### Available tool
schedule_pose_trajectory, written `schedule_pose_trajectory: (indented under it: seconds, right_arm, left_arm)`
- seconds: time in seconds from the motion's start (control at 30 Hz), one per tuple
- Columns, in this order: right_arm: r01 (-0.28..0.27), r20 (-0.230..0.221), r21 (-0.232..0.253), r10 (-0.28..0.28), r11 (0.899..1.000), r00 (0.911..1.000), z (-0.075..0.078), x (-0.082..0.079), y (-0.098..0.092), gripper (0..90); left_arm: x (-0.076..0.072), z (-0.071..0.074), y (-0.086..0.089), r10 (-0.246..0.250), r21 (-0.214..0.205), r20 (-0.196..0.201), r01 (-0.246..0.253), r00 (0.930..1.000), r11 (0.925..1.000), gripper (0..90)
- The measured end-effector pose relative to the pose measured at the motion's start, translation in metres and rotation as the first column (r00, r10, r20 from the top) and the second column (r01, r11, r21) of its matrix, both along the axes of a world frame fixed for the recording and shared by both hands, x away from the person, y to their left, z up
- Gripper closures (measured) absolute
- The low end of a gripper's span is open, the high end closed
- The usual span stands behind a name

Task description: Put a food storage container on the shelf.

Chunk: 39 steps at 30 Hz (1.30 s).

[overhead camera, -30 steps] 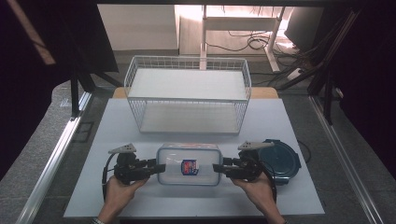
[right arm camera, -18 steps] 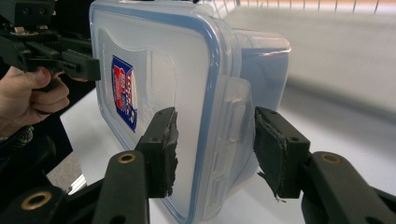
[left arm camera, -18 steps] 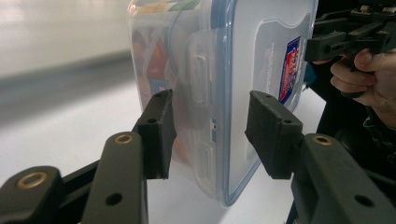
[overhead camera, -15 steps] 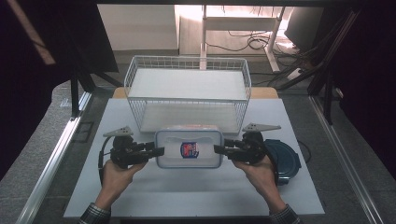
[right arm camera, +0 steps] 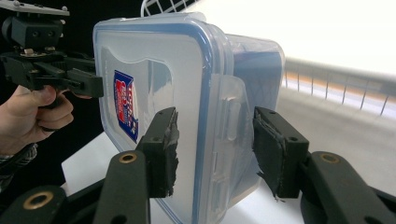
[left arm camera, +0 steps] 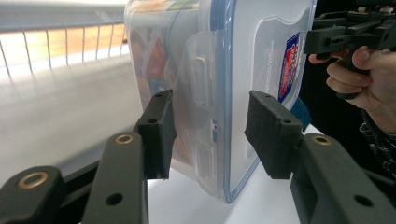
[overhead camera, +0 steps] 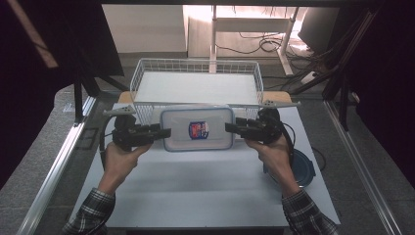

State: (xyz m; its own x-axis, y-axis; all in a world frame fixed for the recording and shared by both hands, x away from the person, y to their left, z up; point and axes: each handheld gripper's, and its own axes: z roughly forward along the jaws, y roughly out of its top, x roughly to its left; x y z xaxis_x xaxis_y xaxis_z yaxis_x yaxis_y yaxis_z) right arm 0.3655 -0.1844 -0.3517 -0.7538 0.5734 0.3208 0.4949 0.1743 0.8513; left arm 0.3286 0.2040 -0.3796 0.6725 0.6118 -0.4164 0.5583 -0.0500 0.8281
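Container: clear rectangular plastic box with blue-rimmed lid [overhead camera: 197, 129], held above the white table [overhead camera: 195, 196], at the near rim of the white wire basket [overhead camera: 195, 73].
Left gripper [overhead camera: 164, 132]: clamped on the box's left end.
Right gripper [overhead camera: 230, 128]: clamped on the right end.
Beside: round dark blue lid [overhead camera: 301, 169], on the table at right.

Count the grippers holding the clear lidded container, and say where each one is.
2. The left gripper clamps the container's left end; the right gripper clamps its right end, just in front of the wire basket.
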Motion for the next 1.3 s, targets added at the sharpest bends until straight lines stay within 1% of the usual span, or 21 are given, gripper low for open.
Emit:
schedule_pose_trajectory:
  seconds: [0.03,0.07,0.13,0.27,0.3,0.33,0.37,0.4,0.5,0.77,0.8,0.87,0.9,1.03,1.17,1.3]
  right_arm:
    - [0.000,0.000,0.000,0.000,1.000,1.0000,0.000,0.000,0.000,51.0]
    - [0.001,0.011,0.003,-0.001,1.000,0.9999,0.009,0.007,0.001,51.0]
    - [0.000,0.017,0.004,0.000,1.000,0.9999,0.015,0.012,0.001,51.0]
    - [0.006,0.035,0.010,-0.006,1.000,0.9994,0.029,0.023,0.003,51.1]
    - [0.007,0.038,0.010,-0.007,1.000,0.9993,0.032,0.025,0.003,51.1]
    - [0.006,0.039,0.011,-0.007,1.000,0.9992,0.035,0.028,0.003,51.1]
    - [0.006,0.039,0.011,-0.007,1.000,0.9992,0.035,0.028,0.003,51.1]
    - [0.009,0.042,0.014,-0.009,1.000,0.9991,0.040,0.033,0.004,51.1]
    - [0.008,0.048,0.016,-0.009,1.000,0.9988,0.044,0.039,0.005,51.1]
    - [0.018,0.053,0.028,-0.019,0.999,0.9984,0.054,0.049,0.009,51.1]
    - [0.020,0.056,0.026,-0.022,0.999,0.9982,0.057,0.052,0.011,51.1]
    - [0.020,0.057,0.027,-0.022,0.999,0.9981,0.058,0.054,0.012,51.1]
    - [0.021,0.058,0.030,-0.022,0.999,0.9981,0.060,0.058,0.014,51.1]
    - [0.029,0.053,0.042,-0.031,0.999,0.9981,0.063,0.066,0.016,51.0]
    - [0.037,0.047,0.051,-0.040,0.998,0.9981,0.066,0.073,0.017,51.0]
    - [0.046,0.041,0.052,-0.048,0.998,0.9980,0.064,0.080,0.018,51.0]
  left_arm:
    - [0.000,0.000,0.000,0.000,0.000,0.000,0.000,1.0000,1.0000,52.9]
    - [0.006,0.008,0.001,0.002,0.000,0.009,-0.002,1.0000,1.0000,53.0]
    - [0.012,0.015,0.001,0.003,-0.002,0.016,-0.003,0.9999,1.0000,53.0]
    - [0.024,0.027,0.003,0.004,-0.009,0.029,-0.004,0.9996,1.0000,53.0]
    - [0.024,0.027,0.003,0.004,-0.009,0.029,-0.004,0.9996,1.0000,53.0]
    - [0.029,0.033,0.004,0.005,-0.008,0.040,-0.005,0.9992,1.0000,53.0]
    - [0.029,0.033,0.004,0.005,-0.008,0.040,-0.005,0.9992,1.0000,53.0]
    - [0.033,0.039,0.005,0.007,-0.006,0.044,-0.007,0.9990,1.0000,53.0]
    - [0.039,0.045,0.006,0.009,-0.008,0.048,-0.008,0.9988,0.9999,53.1]
    - [0.050,0.053,0.011,0.016,-0.024,0.053,-0.014,0.9985,0.9996,53.4]
    - [0.053,0.055,0.013,0.019,-0.032,0.054,-0.018,0.9984,0.9993,53.4]
    - [0.054,0.056,0.014,0.022,-0.036,0.054,-0.020,0.9983,0.9991,53.5]
    - [0.057,0.058,0.015,0.026,-0.040,0.054,-0.024,0.9982,0.9989,53.4]
    - [0.064,0.061,0.017,0.034,-0.042,0.055,-0.031,0.9979,0.9986,53.5]
    - [0.073,0.061,0.018,0.031,-0.046,0.039,-0.029,0.9988,0.9985,53.4]
    - [0.080,0.059,0.018,0.034,-0.049,0.028,-0.033,0.9990,0.9983,53.3]
